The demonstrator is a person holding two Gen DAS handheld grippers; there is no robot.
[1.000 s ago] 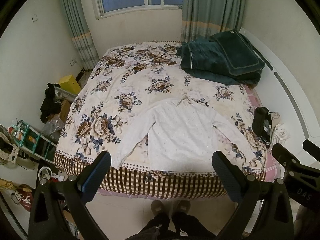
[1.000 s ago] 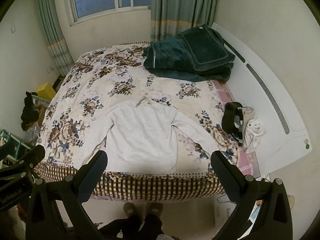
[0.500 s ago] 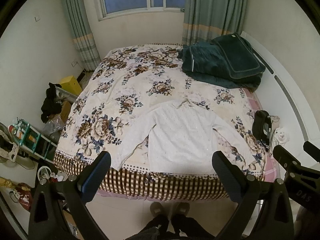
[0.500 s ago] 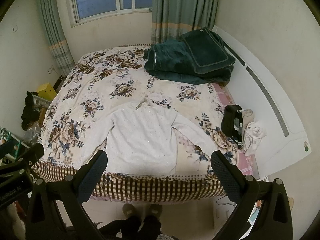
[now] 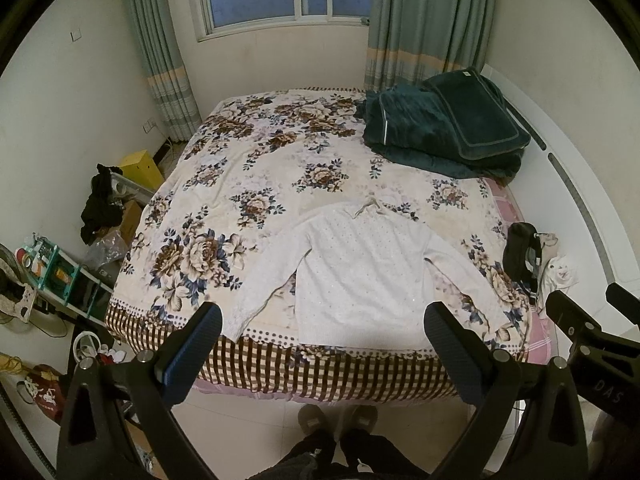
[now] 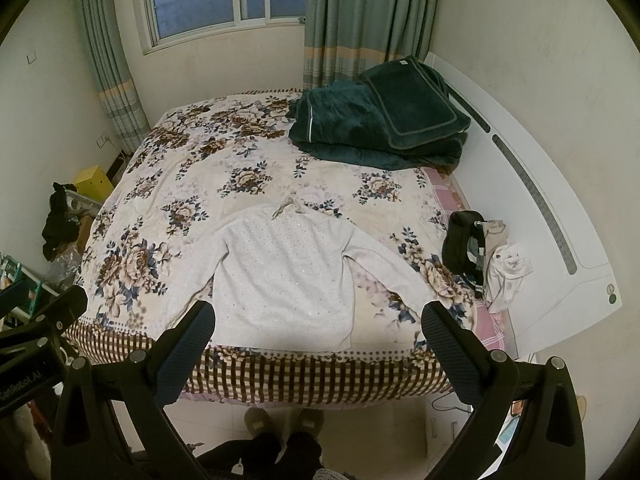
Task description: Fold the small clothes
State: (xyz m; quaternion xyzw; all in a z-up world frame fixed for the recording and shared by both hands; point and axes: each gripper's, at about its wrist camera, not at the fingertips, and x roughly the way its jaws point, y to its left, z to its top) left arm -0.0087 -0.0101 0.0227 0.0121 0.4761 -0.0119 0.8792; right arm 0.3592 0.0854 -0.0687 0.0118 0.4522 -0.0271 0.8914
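Both views high above bed (image 5: pixel 256 168) foot

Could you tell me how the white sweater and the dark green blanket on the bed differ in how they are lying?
The white sweater lies spread flat in a single layer with sleeves out, near the bed's foot edge; the dark green blanket is folded into a thick, bulky stack at the far corner by the curtain. The sweater is pale, the blanket deep green. Both rest on the floral bedspread, untouched by either gripper.
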